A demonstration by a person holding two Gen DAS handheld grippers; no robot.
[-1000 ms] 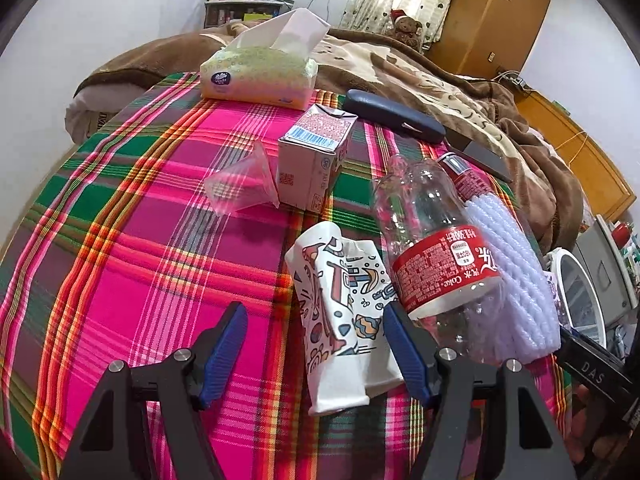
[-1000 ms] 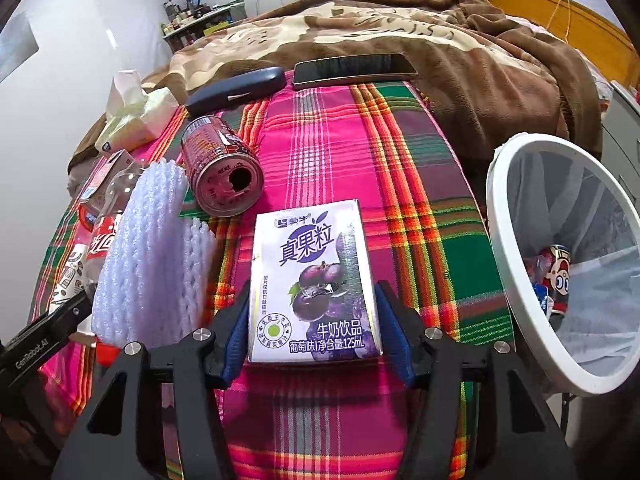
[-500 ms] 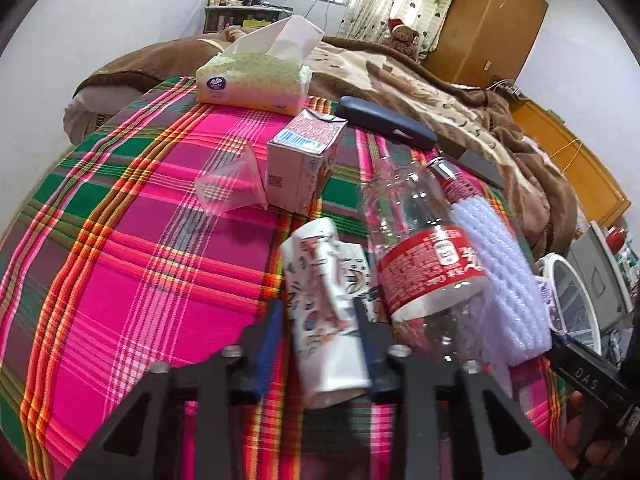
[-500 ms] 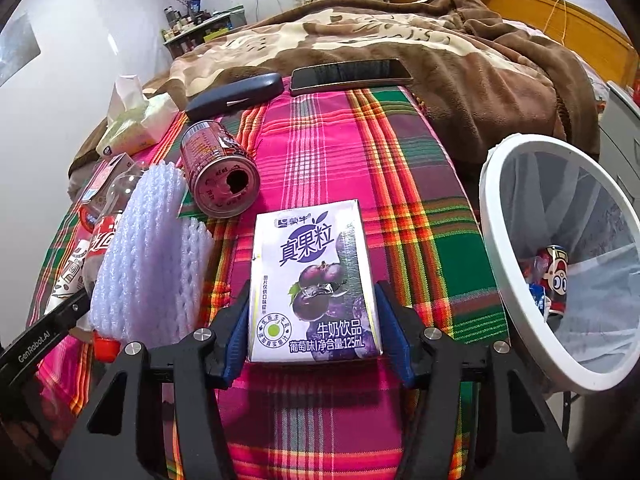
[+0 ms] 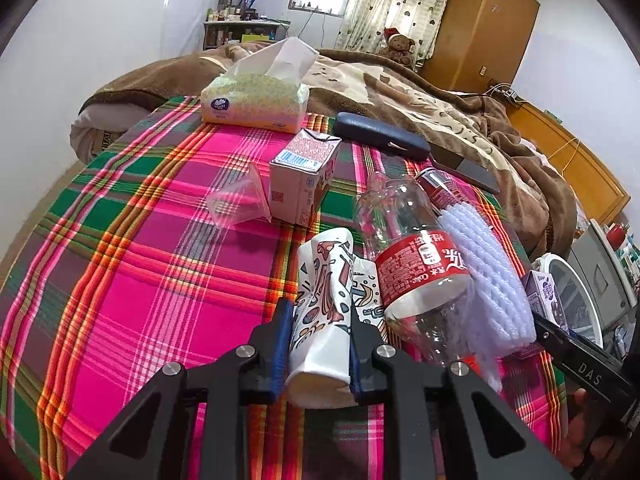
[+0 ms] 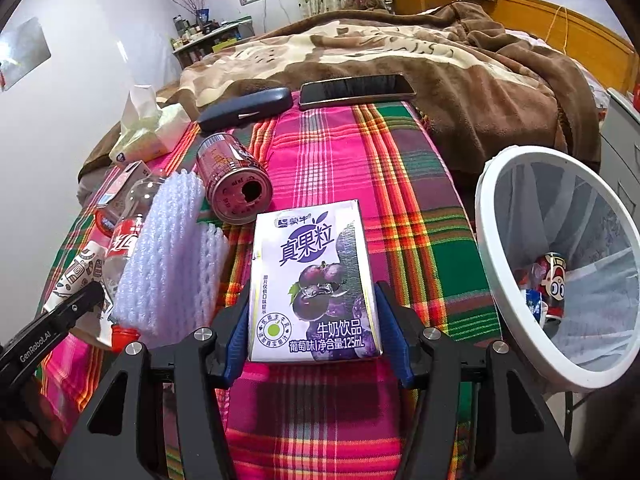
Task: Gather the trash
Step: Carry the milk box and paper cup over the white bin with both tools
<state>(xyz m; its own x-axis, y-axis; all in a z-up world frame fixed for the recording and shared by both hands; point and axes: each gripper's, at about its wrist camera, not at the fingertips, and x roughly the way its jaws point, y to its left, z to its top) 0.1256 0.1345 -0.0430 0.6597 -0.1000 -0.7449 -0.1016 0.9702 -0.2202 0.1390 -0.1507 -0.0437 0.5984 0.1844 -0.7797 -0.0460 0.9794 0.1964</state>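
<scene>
My left gripper (image 5: 318,344) is shut on a crumpled patterned paper cup (image 5: 324,312) and holds it just above the plaid cloth. A clear cola bottle (image 5: 408,256) and white foam netting (image 5: 484,276) lie right of it. My right gripper (image 6: 314,328) is shut on a purple milk drink carton (image 6: 314,280), held over the cloth. A white-rimmed mesh trash bin (image 6: 496,264) stands at the right with cans inside. A red can (image 6: 234,184) lies beyond the carton.
A pink-white carton (image 5: 304,176), a clear plastic cup (image 5: 238,202), a tissue pack (image 5: 256,100), a dark glasses case (image 5: 380,140) and a phone (image 6: 356,90) lie on the plaid table (image 5: 120,240). A bed with a brown blanket (image 6: 460,64) is behind.
My left gripper closed from wide open onto the paper cup and lifted it slightly. My right gripper stayed shut on the purple carton, nearly still.
</scene>
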